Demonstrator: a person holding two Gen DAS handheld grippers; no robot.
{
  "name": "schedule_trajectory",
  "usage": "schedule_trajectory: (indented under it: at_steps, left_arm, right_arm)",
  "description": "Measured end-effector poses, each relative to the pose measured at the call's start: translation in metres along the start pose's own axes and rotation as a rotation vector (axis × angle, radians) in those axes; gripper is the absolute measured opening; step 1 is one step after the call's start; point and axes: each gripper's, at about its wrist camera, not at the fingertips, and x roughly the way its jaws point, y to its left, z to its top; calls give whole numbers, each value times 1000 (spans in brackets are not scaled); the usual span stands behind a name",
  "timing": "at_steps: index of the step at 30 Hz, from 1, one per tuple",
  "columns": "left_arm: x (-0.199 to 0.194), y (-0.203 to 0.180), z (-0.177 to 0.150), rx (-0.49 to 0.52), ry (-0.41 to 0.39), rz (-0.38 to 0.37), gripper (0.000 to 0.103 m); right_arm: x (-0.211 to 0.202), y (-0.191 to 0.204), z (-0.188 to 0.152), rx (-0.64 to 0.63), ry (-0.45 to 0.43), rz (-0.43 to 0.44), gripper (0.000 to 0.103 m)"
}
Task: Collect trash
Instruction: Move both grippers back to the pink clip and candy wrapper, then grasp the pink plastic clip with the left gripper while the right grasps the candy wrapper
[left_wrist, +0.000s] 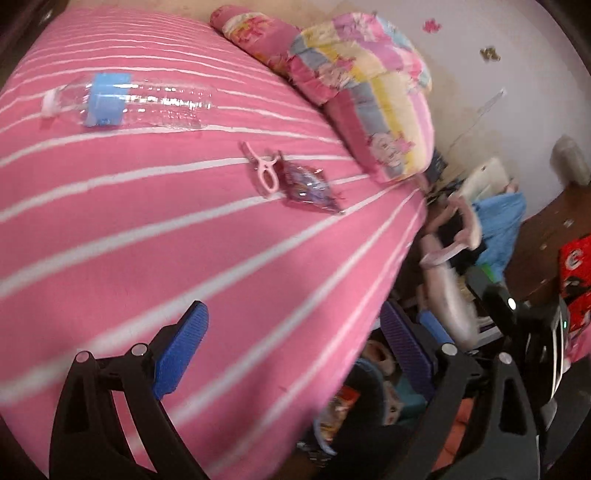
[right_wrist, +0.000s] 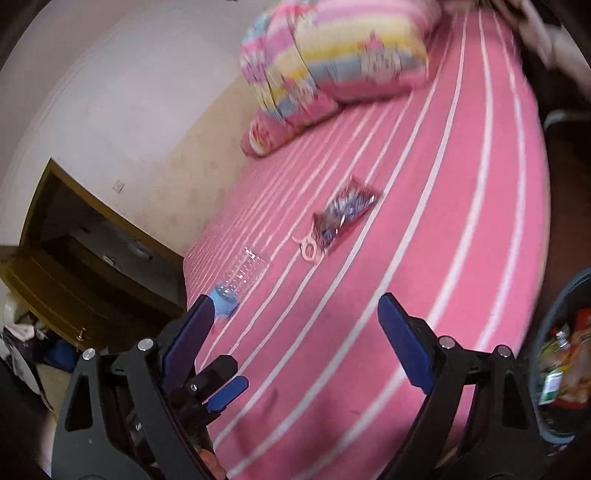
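Note:
A clear plastic bottle (left_wrist: 122, 101) with a blue label lies on the pink striped bed (left_wrist: 147, 240), far left in the left wrist view. A crumpled snack wrapper (left_wrist: 308, 184) lies mid-bed, touching a pink clothes peg (left_wrist: 264, 171). My left gripper (left_wrist: 291, 347) hovers over the bed's near edge, wide open with nothing between its blue pads. The right wrist view shows the bottle (right_wrist: 240, 277), peg (right_wrist: 310, 249) and wrapper (right_wrist: 343, 210) ahead. My right gripper (right_wrist: 299, 332) is open and holds nothing. All three things lie well beyond both grippers.
A folded patchwork quilt and pillow (left_wrist: 369, 92) lie at the head of the bed. A dark bin (right_wrist: 535, 350) holding bottles and wrappers stands by the bed at right. A wooden dresser (right_wrist: 74, 258) is at left. Cluttered cloth and bags (left_wrist: 502, 221) lie beyond the bed.

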Motion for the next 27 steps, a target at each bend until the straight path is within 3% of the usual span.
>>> schedule_trajectory:
  at_steps: [4, 7, 12, 16, 20, 23, 27]
  left_arm:
    - [27, 7, 23, 53, 15, 72, 91]
    - [51, 7, 41, 113, 21, 117, 91]
    - [89, 9, 71, 162, 41, 187, 90]
    - [115, 13, 94, 179, 56, 240, 88]
    - [141, 8, 108, 254, 82, 289, 73]
    - [156, 5, 115, 304, 79, 323, 71]
    - [171, 0, 120, 370, 72, 361, 69]
  right_arm:
    - [47, -17, 13, 96, 43, 46, 88]
    - [68, -25, 22, 98, 45, 49, 87]
    - [107, -39, 42, 135, 80, 61, 76]
    - [130, -47, 59, 151, 81, 13, 75]
    - [152, -57, 74, 174, 94, -49, 74]
    - [169, -59, 82, 151, 93, -70, 72]
    - [193, -59, 93, 100, 86, -79, 58]
